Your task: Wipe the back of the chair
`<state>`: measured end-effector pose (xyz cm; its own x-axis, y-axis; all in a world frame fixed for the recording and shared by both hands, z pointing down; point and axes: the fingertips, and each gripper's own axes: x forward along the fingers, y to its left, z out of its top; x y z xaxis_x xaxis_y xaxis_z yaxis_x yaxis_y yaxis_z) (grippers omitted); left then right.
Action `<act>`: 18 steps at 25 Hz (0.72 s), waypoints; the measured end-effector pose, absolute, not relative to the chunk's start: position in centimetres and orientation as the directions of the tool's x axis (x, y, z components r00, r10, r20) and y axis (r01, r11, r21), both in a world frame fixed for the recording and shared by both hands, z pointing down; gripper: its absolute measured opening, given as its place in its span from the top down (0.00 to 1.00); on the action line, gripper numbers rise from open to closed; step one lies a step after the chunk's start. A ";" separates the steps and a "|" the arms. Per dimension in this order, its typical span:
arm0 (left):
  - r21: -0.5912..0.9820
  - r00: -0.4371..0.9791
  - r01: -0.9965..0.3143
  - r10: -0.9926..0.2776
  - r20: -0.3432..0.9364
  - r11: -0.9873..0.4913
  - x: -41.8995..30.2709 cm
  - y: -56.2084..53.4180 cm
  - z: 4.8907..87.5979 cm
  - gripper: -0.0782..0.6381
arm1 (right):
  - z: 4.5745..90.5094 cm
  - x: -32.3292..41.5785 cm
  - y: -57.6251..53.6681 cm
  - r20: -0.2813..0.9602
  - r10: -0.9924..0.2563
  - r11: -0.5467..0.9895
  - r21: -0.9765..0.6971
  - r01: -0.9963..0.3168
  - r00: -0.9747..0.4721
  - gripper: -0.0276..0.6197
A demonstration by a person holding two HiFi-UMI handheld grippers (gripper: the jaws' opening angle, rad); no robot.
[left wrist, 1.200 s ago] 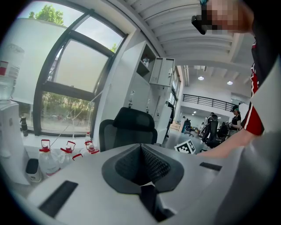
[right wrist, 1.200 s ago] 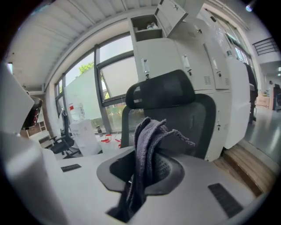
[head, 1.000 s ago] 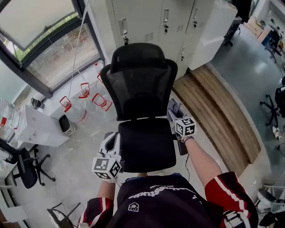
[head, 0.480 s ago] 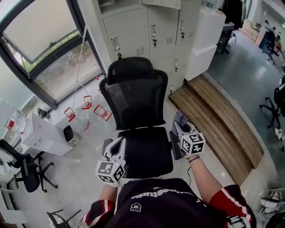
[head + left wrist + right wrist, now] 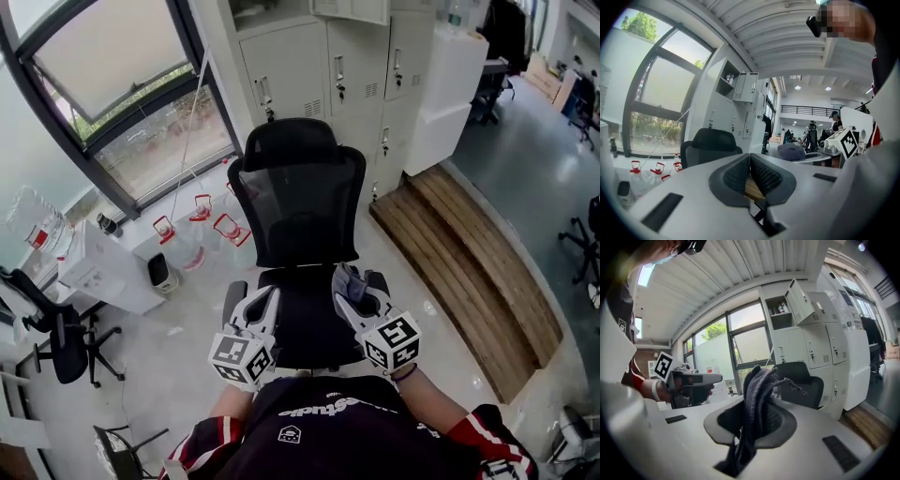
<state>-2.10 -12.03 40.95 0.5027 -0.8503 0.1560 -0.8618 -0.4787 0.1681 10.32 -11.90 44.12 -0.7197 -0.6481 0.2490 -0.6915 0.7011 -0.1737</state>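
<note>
The black office chair faces me, its mesh back [image 5: 298, 202] upright under a headrest [image 5: 292, 141] and its seat [image 5: 305, 328] right below my hands. My right gripper [image 5: 350, 289] hovers over the seat's right half, shut on a dark grey cloth [image 5: 347, 279] that bunches up between its jaws [image 5: 757, 397]. My left gripper [image 5: 264, 302] is held over the seat's left half, its jaws shut with nothing between them [image 5: 750, 157]. Both grippers are short of the backrest and do not touch it. The chair [image 5: 802, 380] stands beyond the cloth in the right gripper view.
Grey lockers [image 5: 319, 66] stand just behind the chair, and a large window [image 5: 122, 94] is at the left. Water jugs with red handles [image 5: 202, 225] and a white box [image 5: 103, 277] sit on the floor at the left. A wooden platform [image 5: 469, 262] lies at the right. Another chair [image 5: 56, 333] stands far left.
Both grippers have drawn inward from the seat's sides to over its middle, the right one bringing the cloth leftward. The head view has shifted, so the chair sits slightly lower and rightward.
</note>
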 end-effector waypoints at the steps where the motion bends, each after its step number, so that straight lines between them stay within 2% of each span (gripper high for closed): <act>1: 0.174 0.497 -0.865 -0.853 0.159 -0.471 -2.1 -11.2 41.0 0.86 | 44.1 10.1 -11.1 0.247 -0.635 0.712 -0.177 -0.679 -0.731 0.85; 18: 0.221 0.372 -0.922 -0.888 0.272 -0.318 -6.0 -1.0 44.0 0.86 | 47.5 7.9 -4.5 0.272 -0.548 0.745 -0.272 -0.609 -0.791 0.85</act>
<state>-6.00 -0.95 44.02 0.3716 -0.8877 0.2717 -0.9219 -0.3182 0.2211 7.89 -4.54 47.53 -0.7912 -0.5479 0.2717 -0.6093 0.7447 -0.2725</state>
